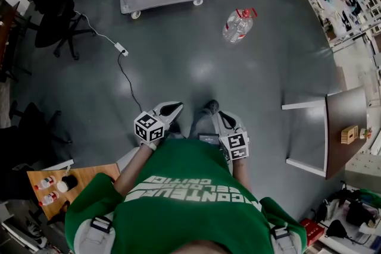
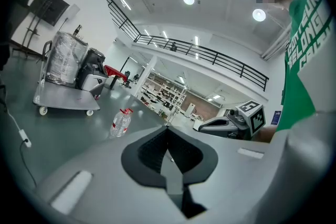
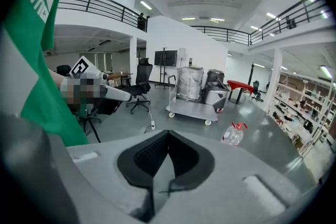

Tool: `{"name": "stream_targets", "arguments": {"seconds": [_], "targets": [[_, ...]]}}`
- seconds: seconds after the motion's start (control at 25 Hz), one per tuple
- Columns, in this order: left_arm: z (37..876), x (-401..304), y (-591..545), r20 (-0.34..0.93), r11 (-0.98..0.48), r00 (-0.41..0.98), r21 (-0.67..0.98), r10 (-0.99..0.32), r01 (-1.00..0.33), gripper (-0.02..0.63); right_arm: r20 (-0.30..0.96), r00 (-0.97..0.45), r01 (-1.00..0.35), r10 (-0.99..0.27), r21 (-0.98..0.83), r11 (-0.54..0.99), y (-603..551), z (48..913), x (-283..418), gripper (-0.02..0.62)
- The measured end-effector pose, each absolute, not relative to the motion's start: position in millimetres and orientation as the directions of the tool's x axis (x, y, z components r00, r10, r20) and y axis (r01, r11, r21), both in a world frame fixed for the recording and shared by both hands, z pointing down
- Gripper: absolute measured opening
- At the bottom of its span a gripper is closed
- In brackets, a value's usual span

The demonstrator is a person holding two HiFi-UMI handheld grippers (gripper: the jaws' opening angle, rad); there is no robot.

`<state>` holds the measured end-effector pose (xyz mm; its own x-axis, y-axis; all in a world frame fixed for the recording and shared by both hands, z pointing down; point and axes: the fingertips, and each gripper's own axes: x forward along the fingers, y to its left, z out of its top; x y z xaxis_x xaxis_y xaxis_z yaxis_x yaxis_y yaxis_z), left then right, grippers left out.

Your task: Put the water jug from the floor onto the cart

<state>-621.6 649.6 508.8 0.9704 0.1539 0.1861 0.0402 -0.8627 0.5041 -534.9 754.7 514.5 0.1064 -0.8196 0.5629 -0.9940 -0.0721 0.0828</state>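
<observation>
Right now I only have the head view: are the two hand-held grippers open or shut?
Observer: Both are shut. The left hand-held gripper has its jaws together with nothing between them, and so does the right hand-held gripper.
Operator: Is the jug standing or lying?
Observer: The jug stands upright on the floor with its red cap up, apart from the cart.
Operator: What is on the cart?
Observer: A tall wrapped bundle and a lower grey machine stand side by side at the handle end. The near part of the deck is bare.
</observation>
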Motion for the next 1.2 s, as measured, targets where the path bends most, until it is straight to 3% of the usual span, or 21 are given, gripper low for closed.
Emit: {"name": "stream_targets", "arguments": {"seconds": [0.4,1.2], "targets": [[504,-616,617,0.193,-0.87,0.977,0.493,0.086,-0.021,0.009,0.548,0.047,-0.997,-0.835,0.079,-0.004,715,513,-523,-0.006],[503,-541,610,0.218,-0.87,0.963,0.492,0.159,0.032,0.009,0.553,0.039,-0.999,-0.832,0.027,-0.029,693,523,-459,-0.008]]}}
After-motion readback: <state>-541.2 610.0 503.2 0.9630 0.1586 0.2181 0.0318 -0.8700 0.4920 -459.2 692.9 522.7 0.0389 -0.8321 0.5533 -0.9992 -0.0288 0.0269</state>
